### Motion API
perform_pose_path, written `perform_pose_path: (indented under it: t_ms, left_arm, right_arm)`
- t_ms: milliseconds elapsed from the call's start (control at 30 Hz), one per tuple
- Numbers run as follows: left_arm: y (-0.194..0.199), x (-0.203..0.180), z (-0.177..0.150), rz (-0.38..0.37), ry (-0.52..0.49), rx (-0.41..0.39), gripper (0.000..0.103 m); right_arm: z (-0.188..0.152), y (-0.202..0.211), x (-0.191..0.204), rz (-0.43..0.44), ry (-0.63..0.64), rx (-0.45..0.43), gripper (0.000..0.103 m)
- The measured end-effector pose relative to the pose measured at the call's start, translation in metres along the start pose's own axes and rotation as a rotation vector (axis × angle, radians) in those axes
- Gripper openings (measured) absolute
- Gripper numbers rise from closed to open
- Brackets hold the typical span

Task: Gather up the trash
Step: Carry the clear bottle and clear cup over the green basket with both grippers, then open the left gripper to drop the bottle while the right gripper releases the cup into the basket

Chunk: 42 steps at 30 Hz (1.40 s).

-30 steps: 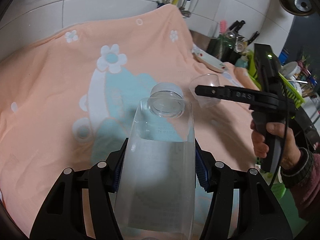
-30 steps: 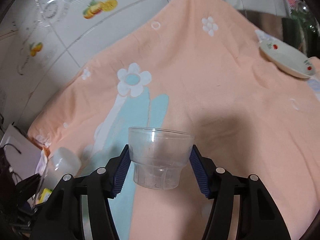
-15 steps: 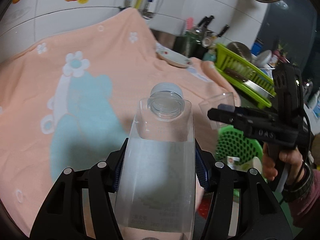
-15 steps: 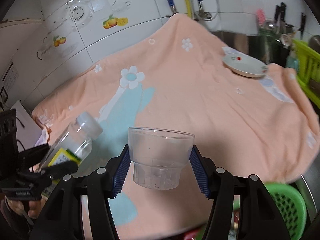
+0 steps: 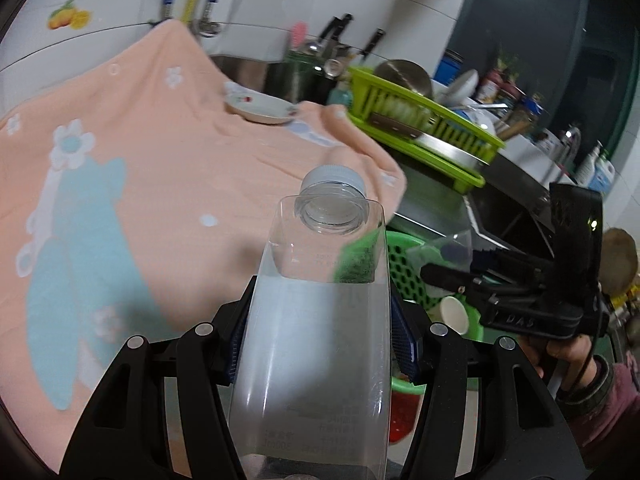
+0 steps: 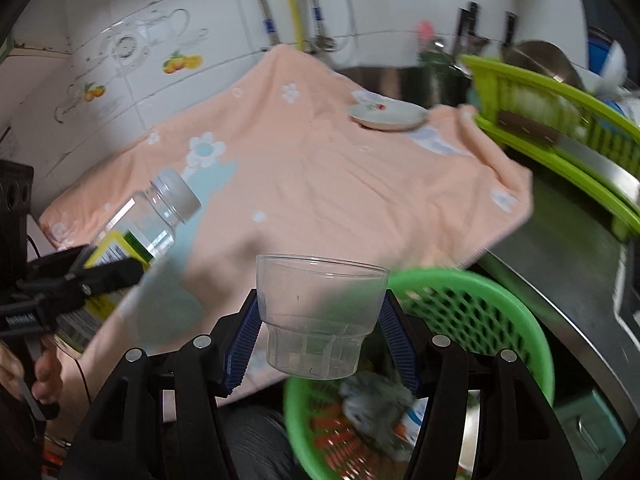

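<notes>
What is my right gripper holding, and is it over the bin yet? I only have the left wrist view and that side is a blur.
Observer: The right gripper is shut on a clear plastic cup, upright with its mouth open to the top.
Operator: And the green basket?
Observer: The green basket sits just beyond and below the cup, off the edge of the peach cloth. Crumpled trash already lies inside it.
Operator: Does my bottle have a label? I see only clear plastic.
Observer: Yes. From the right wrist, the bottle in the left gripper shows a yellow and green label on its side, and its cap is on.
</notes>
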<state>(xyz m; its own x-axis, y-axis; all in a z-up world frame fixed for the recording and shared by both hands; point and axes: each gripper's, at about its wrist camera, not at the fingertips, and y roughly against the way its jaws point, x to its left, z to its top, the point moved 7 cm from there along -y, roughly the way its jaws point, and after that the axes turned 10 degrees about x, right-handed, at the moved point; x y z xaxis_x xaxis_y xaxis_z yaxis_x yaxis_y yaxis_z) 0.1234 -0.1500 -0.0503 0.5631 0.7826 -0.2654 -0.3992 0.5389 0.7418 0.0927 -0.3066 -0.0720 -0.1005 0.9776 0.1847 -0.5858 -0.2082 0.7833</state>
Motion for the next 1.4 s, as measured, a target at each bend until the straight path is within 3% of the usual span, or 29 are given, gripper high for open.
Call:
perform_pose_path:
  t_ms: [267,500,1400]
  left_arm:
    - [-0.020,-0.038,0.002,-0.055,-0.047,0.027,0.057]
    - [-0.036,-0.059,0.003,-0.078,-0.067,0.054,0.057]
    - [-0.071,-0.097,0.011,-0.127,-0.095,0.100,0.058]
  right_arm:
    - [-0.037,0.012,-0.045,-0.057,-0.091,0.010,0.057]
    - [-0.058,0.016,-0.060,-0.079,-0.129,0.015,0.057]
    - [-0.071,0.026,-0.077,-0.108,-0.163,-0.007,0.058]
